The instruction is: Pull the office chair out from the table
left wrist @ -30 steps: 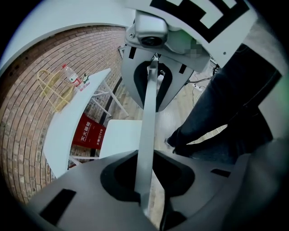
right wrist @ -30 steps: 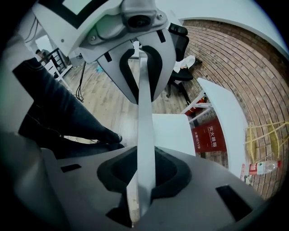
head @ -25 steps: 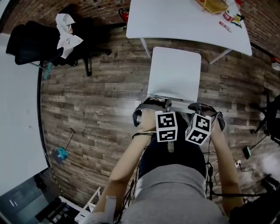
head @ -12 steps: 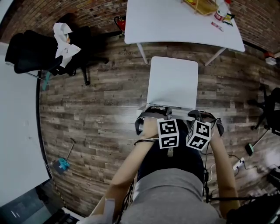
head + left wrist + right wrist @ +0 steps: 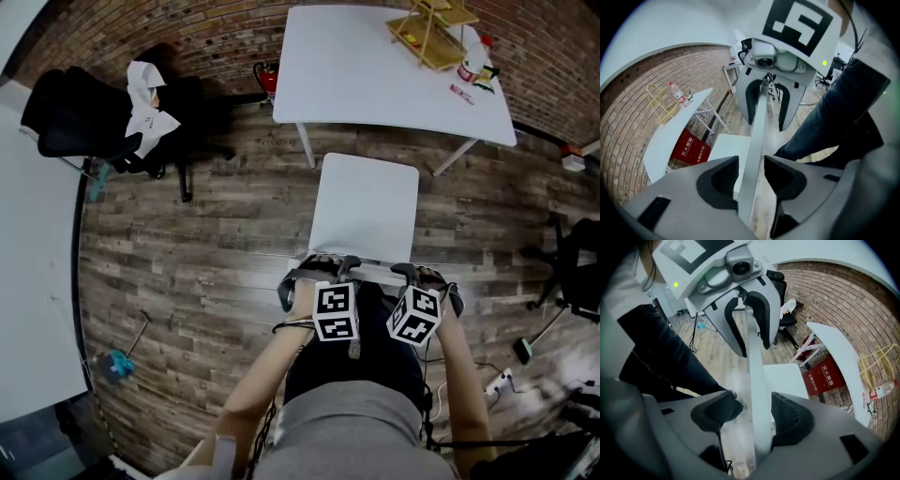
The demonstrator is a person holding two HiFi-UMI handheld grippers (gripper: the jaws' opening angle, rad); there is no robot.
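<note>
Left gripper view: your left gripper [image 5: 751, 174] jaws are opening, chair backrest [image 5: 757, 117] edge between them, pads no longer clamping it. Same for your right gripper [image 5: 752, 413] (gap plain on one side). Chair seat [image 5: 364, 206] stands on the wood floor [image 5: 206, 234], just short of the white bench [image 5: 375, 66].

Head view: chair [image 5: 364, 206] base hidden beneath its own seat; yellow rack [image 5: 429, 28] cropped by the top edge; small items [image 5: 473, 70] on the white surface [image 5: 356, 66] too small to identify.
</note>
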